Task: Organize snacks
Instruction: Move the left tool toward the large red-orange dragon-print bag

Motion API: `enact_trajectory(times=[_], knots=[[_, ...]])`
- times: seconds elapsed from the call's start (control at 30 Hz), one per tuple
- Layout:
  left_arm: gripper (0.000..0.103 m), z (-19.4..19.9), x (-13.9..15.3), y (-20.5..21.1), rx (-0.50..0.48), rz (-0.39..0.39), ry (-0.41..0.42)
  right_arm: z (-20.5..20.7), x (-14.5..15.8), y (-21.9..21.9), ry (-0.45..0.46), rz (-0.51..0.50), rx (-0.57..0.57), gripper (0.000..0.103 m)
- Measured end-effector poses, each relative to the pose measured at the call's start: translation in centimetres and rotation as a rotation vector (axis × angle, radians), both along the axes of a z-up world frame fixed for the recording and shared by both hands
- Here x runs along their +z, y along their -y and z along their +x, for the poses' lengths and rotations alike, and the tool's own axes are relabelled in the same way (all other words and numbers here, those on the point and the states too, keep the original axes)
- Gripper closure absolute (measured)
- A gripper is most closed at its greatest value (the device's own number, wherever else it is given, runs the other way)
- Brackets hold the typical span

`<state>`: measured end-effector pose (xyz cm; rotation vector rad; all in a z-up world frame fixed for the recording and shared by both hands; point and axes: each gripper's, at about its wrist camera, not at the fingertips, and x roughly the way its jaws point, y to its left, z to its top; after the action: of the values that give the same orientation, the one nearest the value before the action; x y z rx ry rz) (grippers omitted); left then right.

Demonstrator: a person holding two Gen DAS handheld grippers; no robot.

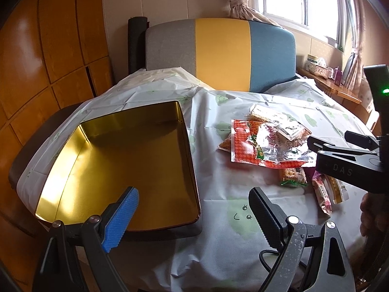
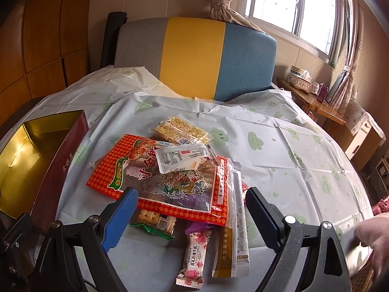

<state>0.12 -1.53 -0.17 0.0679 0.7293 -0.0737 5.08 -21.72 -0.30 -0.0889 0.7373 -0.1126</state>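
— Snacks, all of them, sit in 1 loose pile on the tablecloth (image 2: pixel 267 150), just to the right of the gold tin (image 1: pixel 136 165). Nothing is sorted yet, as far as I can judge.

— The tin has nothing in it?

— Not a thing; I see only its shiny bottom and walls. So the whole job is left.

— What's in the pile, biggest first?

— The big red bag (image 2: pixel 165 177) lies in the middle and covers part of the rest. Behind it is a clear pack of puffed-grain bars (image 2: pixel 181 129). A white sachet (image 2: pixel 182 158) rests on top of the red bag. At the near edge I make out a long white packet (image 2: pixel 240 231) beside a brown-and-gold one (image 2: pixel 223 253), then a cracker pack with green ends (image 2: pixel 155 221) poking out from under the bag, and a small pink flowered bar (image 2: pixel 194 255).

— And the 2 grippers?

— The left gripper (image 1: pixel 194 216) hovers at the tin's near corner, jaws spread wide, holding nothing. The right gripper (image 2: pixel 189 214) hangs over the near edge of the pile, jaws just as wide, also bare. I can't tell whether it touches any packet.

— So what's first?

— My guess is the small loose packets nearest the right gripper, since they lie free.
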Motion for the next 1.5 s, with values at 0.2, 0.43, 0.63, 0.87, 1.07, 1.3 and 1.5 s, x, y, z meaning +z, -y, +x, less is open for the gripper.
enact_trajectory(times=[0.2,0.43,0.63,0.87,1.07,1.3,1.5], knots=[[0.011,0.2,-0.1,0.7,-0.054,-0.016,-0.003,2.2,-0.8,0.6,-0.024,-0.006,-0.002,0.011],[0.011,0.6,0.0,1.9,-0.117,-0.013,-0.003,6.2,-2.1,1.5,-0.091,-0.027,-0.006,0.014],[0.011,1.6,0.1,1.9,-0.131,-0.009,-0.011,7.6,-2.2,1.4,-0.146,0.013,0.075,0.014],[0.011,2.4,0.4,2.7,-0.209,0.004,-0.026,9.0,-3.3,2.1,-0.146,-0.079,0.034,0.017],[0.011,3.9,0.6,4.1,-0.305,0.008,-0.092,11.4,-1.1,6.7,-0.1,-0.05,-0.126,0.018],[0.03,7.0,0.5,6.3,-0.345,-0.104,-0.183,10.0,0.4,8.3,-0.099,-0.054,-0.046,0.018],[0.03,10.8,1.5,9.6,-0.482,-0.006,-0.138,8.3,1.6,9.6,-0.101,-0.043,0.002,0.018]])
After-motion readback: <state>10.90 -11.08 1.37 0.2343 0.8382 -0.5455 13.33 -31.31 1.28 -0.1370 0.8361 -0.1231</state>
